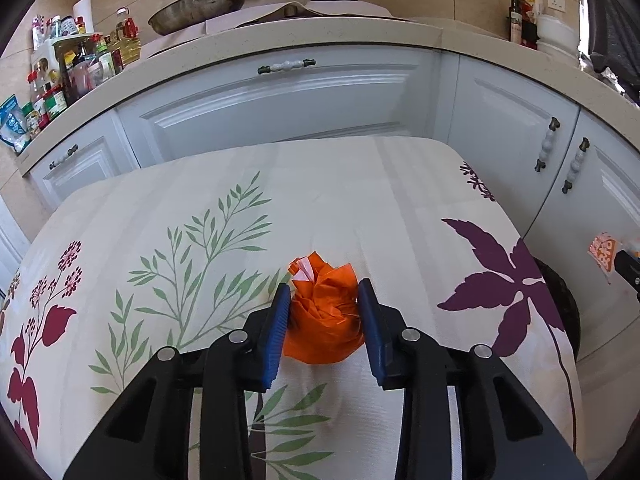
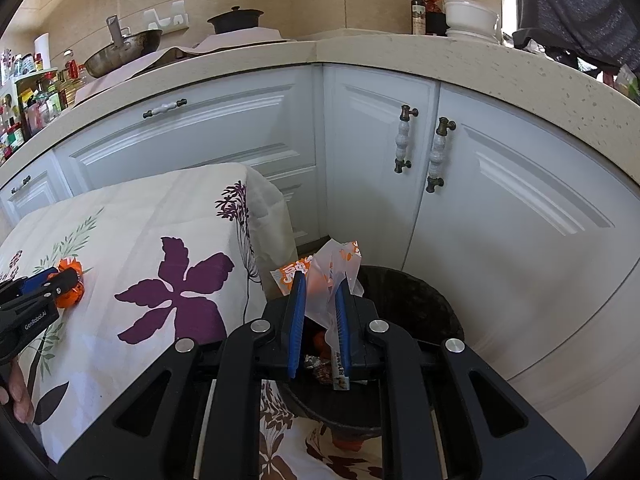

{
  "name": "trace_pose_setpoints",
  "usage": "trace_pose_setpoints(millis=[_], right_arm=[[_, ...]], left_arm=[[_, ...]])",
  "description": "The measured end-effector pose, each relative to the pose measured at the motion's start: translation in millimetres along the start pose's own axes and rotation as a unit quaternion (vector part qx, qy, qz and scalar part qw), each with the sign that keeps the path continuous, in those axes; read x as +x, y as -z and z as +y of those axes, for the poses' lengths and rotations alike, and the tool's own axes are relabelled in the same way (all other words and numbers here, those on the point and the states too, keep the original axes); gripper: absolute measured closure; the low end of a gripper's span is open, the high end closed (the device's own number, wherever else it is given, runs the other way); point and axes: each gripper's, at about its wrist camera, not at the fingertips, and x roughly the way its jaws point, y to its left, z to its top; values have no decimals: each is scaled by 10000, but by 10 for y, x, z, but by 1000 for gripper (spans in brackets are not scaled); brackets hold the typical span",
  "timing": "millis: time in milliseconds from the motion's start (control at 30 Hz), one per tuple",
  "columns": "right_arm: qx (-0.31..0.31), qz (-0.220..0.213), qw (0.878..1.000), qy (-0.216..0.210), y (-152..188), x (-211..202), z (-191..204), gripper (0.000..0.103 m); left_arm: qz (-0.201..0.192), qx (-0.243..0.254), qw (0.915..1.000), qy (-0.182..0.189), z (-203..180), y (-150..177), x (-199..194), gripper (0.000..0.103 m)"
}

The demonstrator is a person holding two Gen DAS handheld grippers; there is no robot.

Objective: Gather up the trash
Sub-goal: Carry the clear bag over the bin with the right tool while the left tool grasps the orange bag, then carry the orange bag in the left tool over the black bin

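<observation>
The left gripper (image 1: 323, 322) squeezes the orange wad (image 1: 324, 316) on the table (image 1: 360, 184), left of the bin (image 2: 420, 292), while the right gripper (image 2: 320, 322) holds a wrapper (image 2: 332, 268) above it.

Left wrist view: angled down, close over floral tablecloth (image 1: 320, 200), facing white cabinets (image 1: 280, 100). Right wrist view: angled down, close above dark bin (image 2: 420, 300) beside the cloth's corner, facing the same cabinets. Shared: cloth, cabinets, kitchen counter (image 2: 360, 50), orange wad (image 1: 324, 320).
</observation>
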Motion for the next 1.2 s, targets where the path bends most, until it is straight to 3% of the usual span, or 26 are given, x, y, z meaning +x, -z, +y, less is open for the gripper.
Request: trace_pose_setpoints(millis=[1200], right_arm=[[-286, -717, 9962, -394, -152, -707, 561, 88]], left_arm=[[-1082, -177, 9932, -381, 316, -1, -743, 69]])
